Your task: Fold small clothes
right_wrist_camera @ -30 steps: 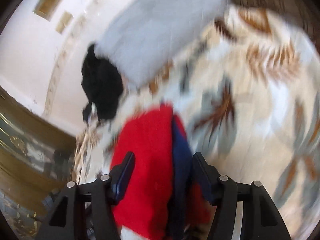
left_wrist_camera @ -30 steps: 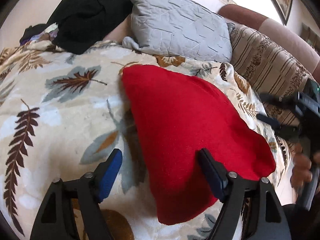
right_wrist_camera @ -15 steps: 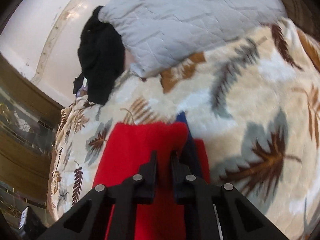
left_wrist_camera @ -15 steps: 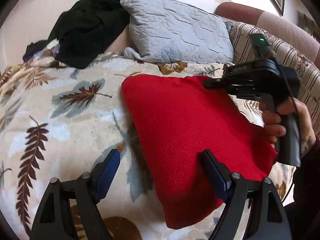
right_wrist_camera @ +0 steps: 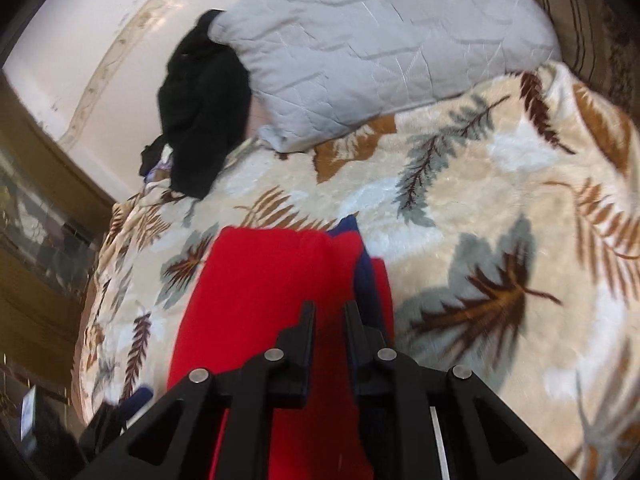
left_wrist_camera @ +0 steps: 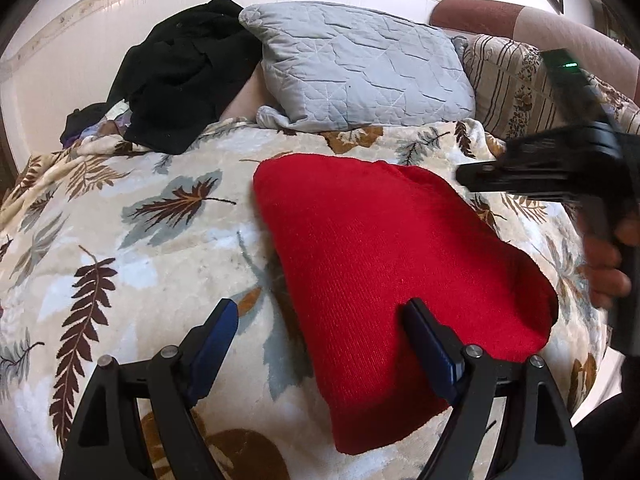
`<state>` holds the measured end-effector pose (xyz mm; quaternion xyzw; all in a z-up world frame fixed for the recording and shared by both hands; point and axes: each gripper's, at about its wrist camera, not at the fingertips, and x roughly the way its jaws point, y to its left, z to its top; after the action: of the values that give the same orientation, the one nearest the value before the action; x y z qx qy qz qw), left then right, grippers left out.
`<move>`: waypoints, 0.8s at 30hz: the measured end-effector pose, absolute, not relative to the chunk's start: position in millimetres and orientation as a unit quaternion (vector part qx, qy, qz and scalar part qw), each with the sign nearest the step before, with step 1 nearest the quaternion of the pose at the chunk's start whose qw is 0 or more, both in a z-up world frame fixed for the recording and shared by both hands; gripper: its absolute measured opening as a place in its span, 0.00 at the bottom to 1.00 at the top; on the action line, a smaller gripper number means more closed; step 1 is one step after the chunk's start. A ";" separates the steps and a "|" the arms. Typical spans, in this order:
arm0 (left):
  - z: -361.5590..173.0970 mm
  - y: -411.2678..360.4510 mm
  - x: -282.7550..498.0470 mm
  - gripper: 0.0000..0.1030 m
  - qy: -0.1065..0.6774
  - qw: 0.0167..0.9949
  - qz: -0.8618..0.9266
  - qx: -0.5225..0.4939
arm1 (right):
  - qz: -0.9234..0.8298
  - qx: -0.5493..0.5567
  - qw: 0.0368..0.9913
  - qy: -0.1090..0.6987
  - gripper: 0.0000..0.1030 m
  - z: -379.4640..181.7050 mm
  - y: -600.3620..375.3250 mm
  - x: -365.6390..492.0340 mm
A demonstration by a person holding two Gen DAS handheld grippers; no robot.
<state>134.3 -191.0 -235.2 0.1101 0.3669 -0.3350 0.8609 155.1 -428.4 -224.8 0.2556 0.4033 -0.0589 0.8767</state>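
Left wrist | left gripper fingers apart over red garment | right gripper fingers together

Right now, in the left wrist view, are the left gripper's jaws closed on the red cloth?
No, the left gripper has its jaws spread wide apart, straddling the near edge of the red cloth.

the folded red knitted cloth looked finely ribbed and matt. the plush leaf-printed cream blanket appeared fuzzy. the quilted grey fabric pillow had a slight sheen. the left gripper was matt black plastic.
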 end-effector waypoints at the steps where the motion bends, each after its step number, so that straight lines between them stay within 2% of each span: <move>1: -235.2 -191.0 134.0 0.83 0.366 0.862 -0.334 0.110 | -0.054 0.255 0.879 0.399 0.17 -222.3 -423.7 147.1; 6: -235.2 -191.6 132.3 0.83 0.364 0.865 -0.327 0.110 | -0.032 0.256 0.876 0.407 0.17 -228.0 -401.5 112.9; 11: -236.2 -192.6 130.4 0.83 0.365 0.865 -0.327 0.111 | -0.037 0.254 0.857 0.447 0.15 -267.3 -399.0 125.1; 21: -219.2 -174.7 136.9 0.83 0.399 0.852 -0.330 0.085 | -0.050 0.254 0.858 0.444 0.15 -267.4 -398.1 133.1; 24: -220.4 -169.1 147.4 0.87 0.402 0.859 -0.310 0.071 | -0.048 0.262 0.855 0.444 0.15 -274.2 -403.7 146.5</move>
<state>147.4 -169.1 -220.4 0.0710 0.4018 -0.3100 0.8587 146.5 -403.7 -274.2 0.2621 0.4440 -0.0479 0.8555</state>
